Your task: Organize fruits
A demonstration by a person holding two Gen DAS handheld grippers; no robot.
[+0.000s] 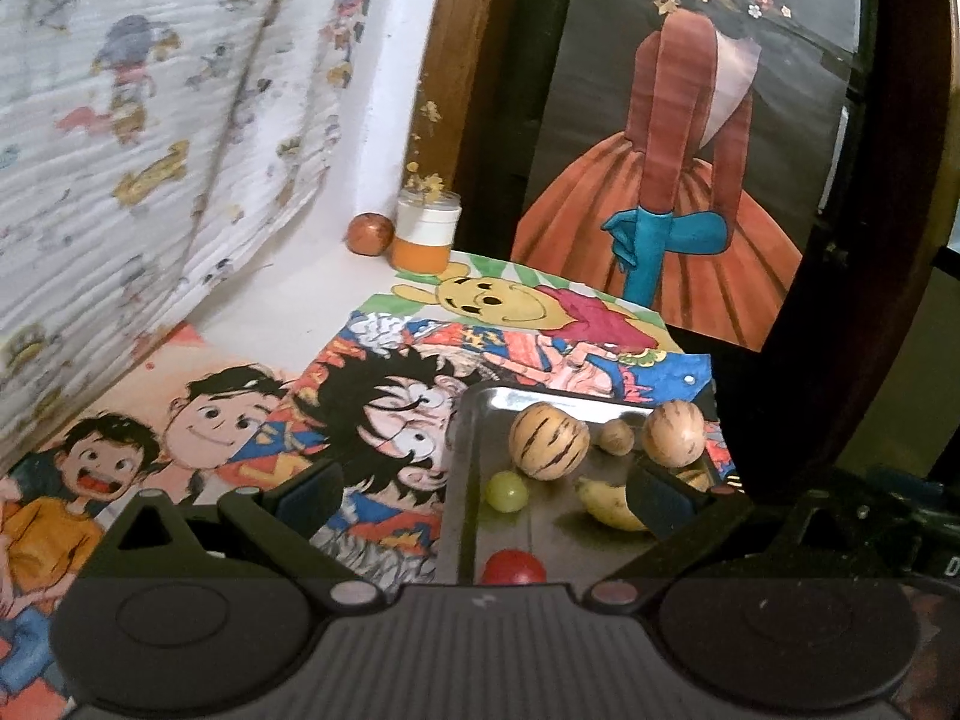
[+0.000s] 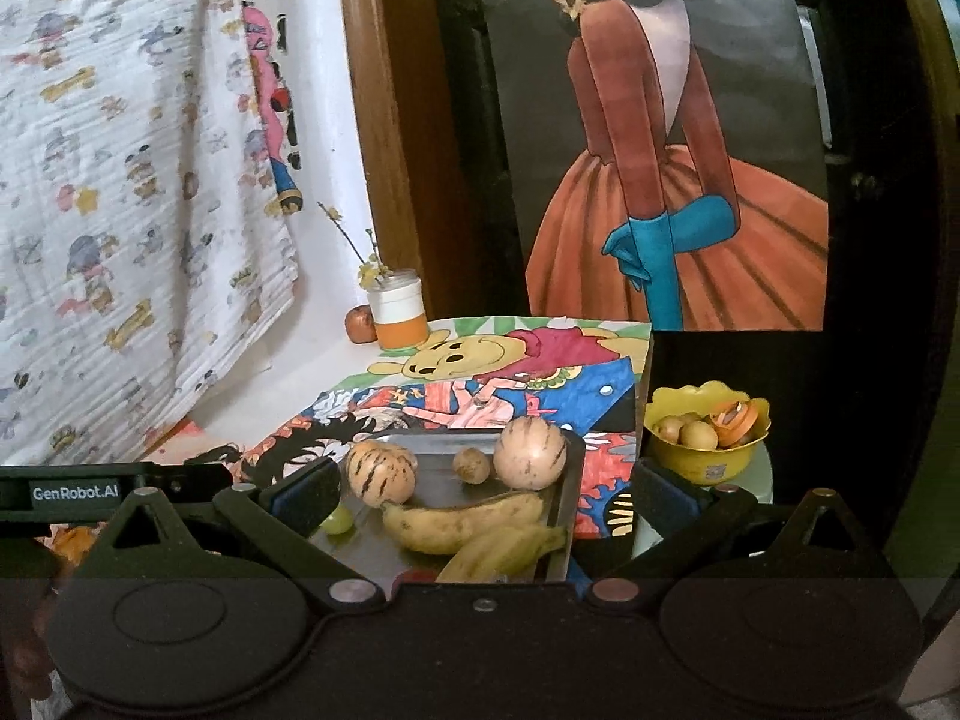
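Observation:
A metal tray (image 1: 474, 420) (image 2: 570, 480) lies on a table covered with cartoon drawings. In it are two striped tan melons (image 1: 549, 443) (image 2: 381, 473), (image 1: 673, 433) (image 2: 530, 455), a small brown fruit (image 1: 616, 437) (image 2: 471, 465), a green grape (image 1: 507, 491) (image 2: 338, 521), bananas (image 1: 606, 504) (image 2: 462, 525) and a red fruit (image 1: 513, 567) at the near edge. My left gripper (image 1: 486, 495) is open and empty above the tray's near left side. My right gripper (image 2: 486, 495) is open and empty over the tray's near end.
A yellow bowl (image 2: 705, 462) with small fruits and orange peel stands right of the table. A white and orange jar (image 1: 425, 237) (image 2: 397, 315) and a reddish apple (image 1: 371, 233) (image 2: 359, 323) stand at the back by the wall. A patterned cloth (image 1: 150, 150) hangs at left.

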